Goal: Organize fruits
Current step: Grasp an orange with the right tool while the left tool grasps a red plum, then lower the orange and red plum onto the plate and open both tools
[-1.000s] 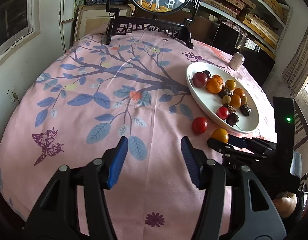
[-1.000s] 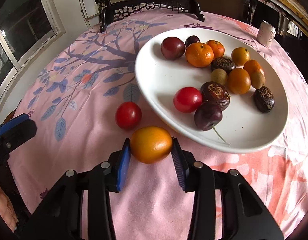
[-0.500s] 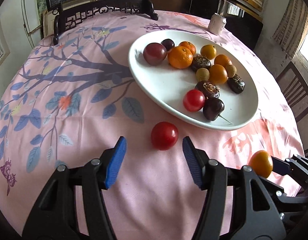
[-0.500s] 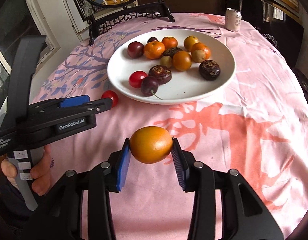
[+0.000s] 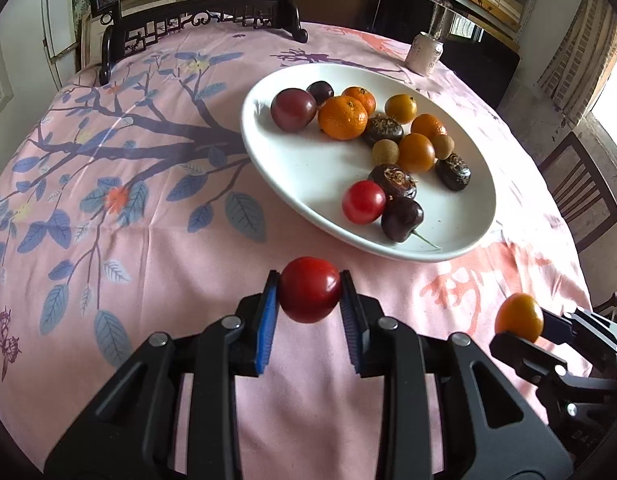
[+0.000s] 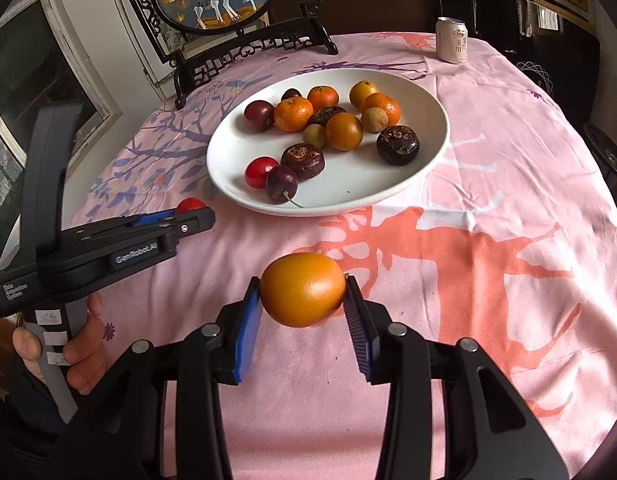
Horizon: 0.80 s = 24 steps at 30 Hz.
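Holding a red tomato (image 5: 309, 289) clamped between the blue pads, with the left gripper (image 5: 309, 300) raised just off the near rim of the white plate (image 5: 308, 168). Could slip out, since round and smooth and pinched only at two small spots. Further right of the plate's near rim, pinched an orange fruit (image 6: 303, 289) the same way in the right gripper (image 6: 304, 304). Might roll off the tablecloth (image 6: 488, 208) if dropped early, or knock the dark cherry (image 5: 401, 219) and red fruit near the rim on release.
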### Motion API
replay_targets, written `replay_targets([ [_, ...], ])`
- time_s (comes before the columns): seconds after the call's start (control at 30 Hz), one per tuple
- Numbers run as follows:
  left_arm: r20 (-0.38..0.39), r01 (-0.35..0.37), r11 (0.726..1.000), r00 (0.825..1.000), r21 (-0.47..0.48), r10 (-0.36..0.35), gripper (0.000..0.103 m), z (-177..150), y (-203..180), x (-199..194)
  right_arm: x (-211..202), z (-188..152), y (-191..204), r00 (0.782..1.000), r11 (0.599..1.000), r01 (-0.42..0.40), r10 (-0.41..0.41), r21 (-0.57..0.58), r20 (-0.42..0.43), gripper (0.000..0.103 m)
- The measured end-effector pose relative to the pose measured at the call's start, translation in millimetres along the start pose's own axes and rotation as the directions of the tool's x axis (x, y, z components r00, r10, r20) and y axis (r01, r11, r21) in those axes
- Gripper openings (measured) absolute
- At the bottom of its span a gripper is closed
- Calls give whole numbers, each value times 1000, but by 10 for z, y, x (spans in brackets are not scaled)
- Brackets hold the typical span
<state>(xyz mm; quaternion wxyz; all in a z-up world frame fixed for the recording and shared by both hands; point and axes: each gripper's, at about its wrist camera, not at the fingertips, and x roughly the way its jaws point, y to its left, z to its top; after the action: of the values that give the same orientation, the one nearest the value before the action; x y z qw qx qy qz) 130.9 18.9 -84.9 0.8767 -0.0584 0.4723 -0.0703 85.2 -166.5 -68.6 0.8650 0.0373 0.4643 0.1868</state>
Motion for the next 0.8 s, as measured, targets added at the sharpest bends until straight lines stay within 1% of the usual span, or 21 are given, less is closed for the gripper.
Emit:
replay_targets([
  [0.1,21,25,1000,999,6,-26,30,-45,-40,-172,-23,9,-22,1000,1000,4,-4,6,6,41],
  [0.2,38,36,999,999,16,-37,30,-22,-73,-304,-50,43,-49,1000,1000,12,-12,9,13,41],
  [0.3,51,26,999,998,36,-28,30,119,-110,-369,-69,159,-74,1000,1000,20,-20,-6,22,41],
  [0.37,46,17,999,999,51,-19,30,295,-131,-347,-43,303,-103,999,1000,24,-23,-20,28,41],
  [0.5,30,-14,998,999,54,12,30,699,-173,-128,160,646,-161,999,998,45,-45,-33,24,41],
  [0.6,-6,-43,998,999,51,43,30,929,-205,143,403,849,-196,996,995,87,-87,-49,-2,41],
  [0.7,-39,-62,997,997,41,63,30,1048,-198,372,620,951,-224,994,993,104,-107,-59,-40,41],
  [0.8,-69,-67,997,995,28,69,30,1089,-170,531,729,971,-250,992,992,106,-110,-62,-61,41],
])
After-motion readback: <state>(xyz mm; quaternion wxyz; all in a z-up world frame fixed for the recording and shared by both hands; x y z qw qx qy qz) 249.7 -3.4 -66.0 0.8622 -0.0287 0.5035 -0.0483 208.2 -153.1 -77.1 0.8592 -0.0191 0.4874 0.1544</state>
